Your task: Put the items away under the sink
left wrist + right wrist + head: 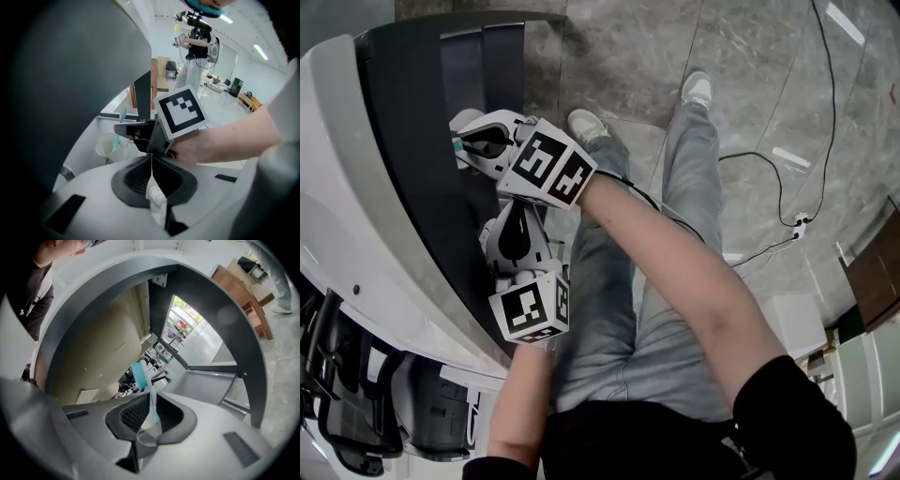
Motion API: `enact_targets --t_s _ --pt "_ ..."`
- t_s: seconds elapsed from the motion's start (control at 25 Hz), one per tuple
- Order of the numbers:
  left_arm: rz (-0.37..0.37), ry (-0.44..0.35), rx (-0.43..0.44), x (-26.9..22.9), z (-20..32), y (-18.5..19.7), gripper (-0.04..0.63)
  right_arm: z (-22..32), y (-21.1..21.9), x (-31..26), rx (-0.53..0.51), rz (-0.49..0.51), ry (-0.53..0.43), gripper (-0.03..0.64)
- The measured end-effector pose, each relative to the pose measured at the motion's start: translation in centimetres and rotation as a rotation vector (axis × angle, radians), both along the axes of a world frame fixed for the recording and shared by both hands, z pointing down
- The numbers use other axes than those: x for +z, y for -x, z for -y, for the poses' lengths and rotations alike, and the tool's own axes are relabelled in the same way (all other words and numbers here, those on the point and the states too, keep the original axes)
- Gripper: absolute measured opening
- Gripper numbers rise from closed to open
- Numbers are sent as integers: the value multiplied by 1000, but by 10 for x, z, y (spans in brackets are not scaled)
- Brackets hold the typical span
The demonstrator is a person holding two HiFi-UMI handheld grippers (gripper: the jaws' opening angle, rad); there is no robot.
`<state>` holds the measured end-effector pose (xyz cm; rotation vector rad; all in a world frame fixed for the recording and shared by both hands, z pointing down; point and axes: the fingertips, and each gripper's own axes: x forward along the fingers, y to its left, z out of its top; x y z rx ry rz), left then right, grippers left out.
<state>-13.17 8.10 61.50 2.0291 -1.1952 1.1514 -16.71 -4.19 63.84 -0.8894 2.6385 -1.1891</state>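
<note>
Beside dark cabinet [412,141], right tool [151,398] clamps toothbrush [140,373].

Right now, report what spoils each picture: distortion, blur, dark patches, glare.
Head view: the wide-angle lens bends the white counter, and light glare streaks the floor. Left gripper view: fisheye with black corners; a big blurred dark panel fills the left, while the right gripper is sharp. Right gripper view: the dark frame bows into an arch, and the gripped toothbrush looks soft.

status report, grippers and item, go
Right gripper shut on toothbrush. Left gripper shut, nothing in it. White cup beside right gripper, nothing seen blocking.
</note>
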Motion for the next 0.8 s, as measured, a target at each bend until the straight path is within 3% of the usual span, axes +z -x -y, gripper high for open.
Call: enact_targets --t_s 0.12,0.2,0.36,0.8 --pt "3 5 -4 2 -3 3 28 -6 9 6 -49 -35 0 58" --pt "4 6 -3 3 -4 4 28 -9 12 7 -62 -29 11 122" --pt "3 10 -3 4 -5 4 28 -12 9 10 -62 -31 32 167" --pt "-12 5 -19 2 -2 -14 28 -9 -52 1 30 14 80 186"
